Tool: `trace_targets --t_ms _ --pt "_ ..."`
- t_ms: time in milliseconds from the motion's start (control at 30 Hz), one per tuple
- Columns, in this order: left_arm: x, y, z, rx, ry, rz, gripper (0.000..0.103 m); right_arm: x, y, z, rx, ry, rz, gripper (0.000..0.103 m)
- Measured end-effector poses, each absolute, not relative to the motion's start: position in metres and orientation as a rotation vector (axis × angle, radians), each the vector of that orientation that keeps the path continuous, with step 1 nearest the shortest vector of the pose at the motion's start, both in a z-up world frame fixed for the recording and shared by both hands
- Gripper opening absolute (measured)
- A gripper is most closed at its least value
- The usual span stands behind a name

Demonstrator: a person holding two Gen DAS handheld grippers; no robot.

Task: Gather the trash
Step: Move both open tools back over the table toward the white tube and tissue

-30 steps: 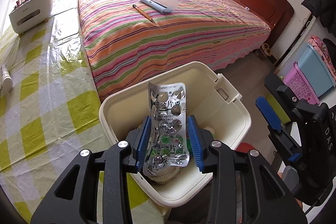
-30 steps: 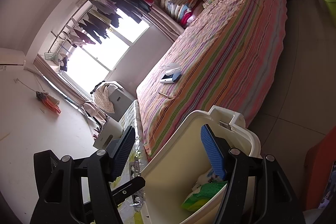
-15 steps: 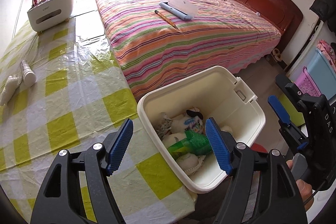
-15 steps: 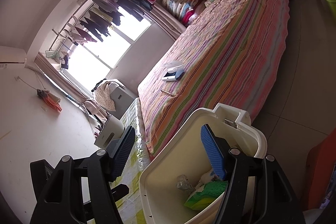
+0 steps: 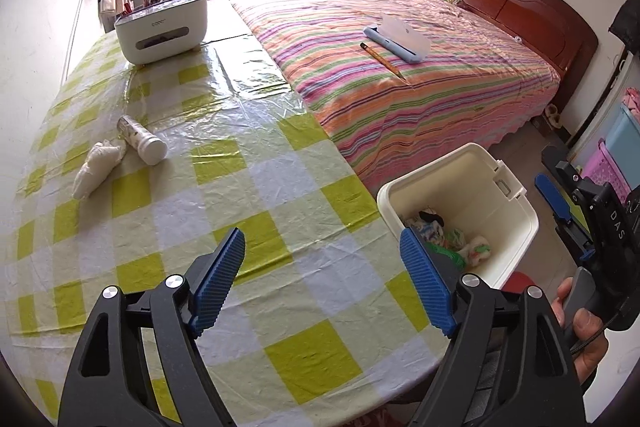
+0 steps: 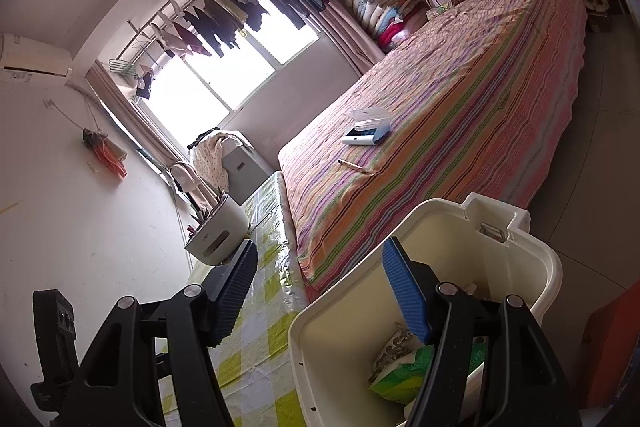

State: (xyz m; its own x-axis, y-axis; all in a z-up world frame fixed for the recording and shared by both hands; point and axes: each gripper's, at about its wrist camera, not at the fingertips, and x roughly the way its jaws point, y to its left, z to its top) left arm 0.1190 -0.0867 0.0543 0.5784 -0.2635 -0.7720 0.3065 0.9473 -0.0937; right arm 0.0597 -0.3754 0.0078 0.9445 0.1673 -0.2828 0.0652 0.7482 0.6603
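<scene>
Hovering empty over the checked table [image 5: 248, 187]: left gripper [image 5: 322, 279] is spread wide, nothing between the pads. Right gripper [image 6: 316, 291] is also spread and empty, hanging over the near rim of the cream bin [image 6: 552, 267], which is sitting off the table's right edge beside the striped bed [image 5: 400, 83].

Bin is already holding wrappers and a green packet [image 6: 400, 375]. Trash left on the table, as far as I can see: a crumpled white wad [image 5: 98, 169] and a small white tube-like bottle [image 5: 142, 141], lying touching each other at the far left, well apart from the bin.

How I'd be handling the next pick:
- Taking the left gripper across to the pair; the right one is on the wrong side.
- Going for the wad first. It looks soft, so closing on its middle should be enough.
- The bottle is lying on its side and will probably roll on the plastic cover. Aligning the pads across its width, not along it, and coming straight down.
- Keeping clear of the white organiser [image 5: 162, 27] at the far end; likely not trash.
- Carrying over the bin's open top before letting go, not dropping from the rim.
</scene>
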Motion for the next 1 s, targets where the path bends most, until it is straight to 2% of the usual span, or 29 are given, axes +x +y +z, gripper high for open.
trace_targets --t_ms 333,567,767,1000 --pt "0.126 -0.024 0.08 0.044 0.841 -0.278 0.082 0.078 -0.331 0.021 0.594 0.367 0.177 0.063" --pt "0.148 0.035 0.09 -0.091 0.822 -0.236 0.082 0.106 -0.299 0.031 0.505 0.42 0.248 0.063" --pt "0.174 0.099 0.086 -0.226 0.848 -0.139 0.082 0.14 -0.26 0.038 0.393 0.501 0.331 0.063" --pt "0.188 0.142 0.065 -0.239 0.907 -0.035 0.082 0.188 -0.195 0.047 0.246 0.572 0.493 0.063"
